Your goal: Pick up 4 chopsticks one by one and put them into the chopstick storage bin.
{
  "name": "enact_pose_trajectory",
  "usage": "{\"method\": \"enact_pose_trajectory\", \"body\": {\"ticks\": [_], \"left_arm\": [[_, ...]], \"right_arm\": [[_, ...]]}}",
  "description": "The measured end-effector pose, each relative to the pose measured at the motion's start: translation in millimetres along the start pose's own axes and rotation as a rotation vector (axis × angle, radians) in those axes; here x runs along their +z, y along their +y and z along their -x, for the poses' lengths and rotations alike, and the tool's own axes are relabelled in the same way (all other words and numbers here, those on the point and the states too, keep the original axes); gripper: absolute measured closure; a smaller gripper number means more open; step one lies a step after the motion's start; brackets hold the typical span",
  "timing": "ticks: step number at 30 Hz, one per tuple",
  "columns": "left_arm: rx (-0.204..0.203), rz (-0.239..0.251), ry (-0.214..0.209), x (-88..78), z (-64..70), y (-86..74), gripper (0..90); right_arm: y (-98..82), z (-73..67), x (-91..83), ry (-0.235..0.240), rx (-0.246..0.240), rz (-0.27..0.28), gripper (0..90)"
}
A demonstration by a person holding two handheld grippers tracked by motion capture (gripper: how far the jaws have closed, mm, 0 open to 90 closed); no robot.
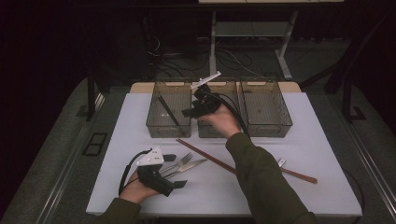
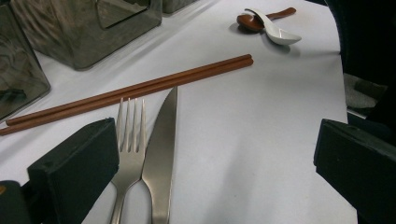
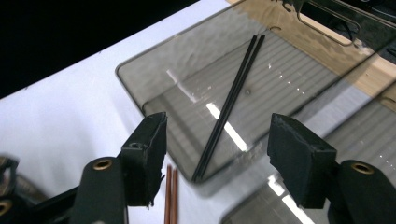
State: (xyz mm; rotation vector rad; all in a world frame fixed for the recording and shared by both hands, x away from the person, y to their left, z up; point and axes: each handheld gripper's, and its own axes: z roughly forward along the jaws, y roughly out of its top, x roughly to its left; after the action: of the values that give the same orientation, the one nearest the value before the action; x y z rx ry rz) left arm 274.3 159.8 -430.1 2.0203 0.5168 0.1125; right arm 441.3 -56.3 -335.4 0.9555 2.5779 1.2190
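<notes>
On the white table, dark floor all round, we held our right gripper wide and empty above the black chopsticks lying in the left bin, left gripper gaping around fork and knife.

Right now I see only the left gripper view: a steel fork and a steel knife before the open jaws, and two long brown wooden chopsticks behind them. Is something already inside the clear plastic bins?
Observer: Yes. A pair of thin black chopsticks lies in the leftmost clear plastic bin.
Operator: Where is the right gripper?
Observer: The right gripper hovers over the row of bins, about where the leftmost one meets the middle bin. Its jaws are open, with nothing between them.
Operator: And the last bin?
Observer: I see nothing lying in the rightmost bin.
</notes>
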Motion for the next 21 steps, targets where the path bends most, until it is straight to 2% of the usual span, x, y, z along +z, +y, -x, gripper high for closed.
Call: {"method": "enact_pose_trajectory", "body": {"ticks": [15, 21], "left_arm": [[-0.014, -0.008, 0.003, 2.0, 2.3, -1.1, 0.0], [-0.011, -0.018, 0.004, 2.4, 1.6, -1.5, 0.0]], "right_arm": [[-53.6, 5.6, -47.6, -0.001, -0.011, 0.055, 38.4], [-73.3, 7.3, -64.3, 0.011, -0.011, 0.078, 32.9]]}}
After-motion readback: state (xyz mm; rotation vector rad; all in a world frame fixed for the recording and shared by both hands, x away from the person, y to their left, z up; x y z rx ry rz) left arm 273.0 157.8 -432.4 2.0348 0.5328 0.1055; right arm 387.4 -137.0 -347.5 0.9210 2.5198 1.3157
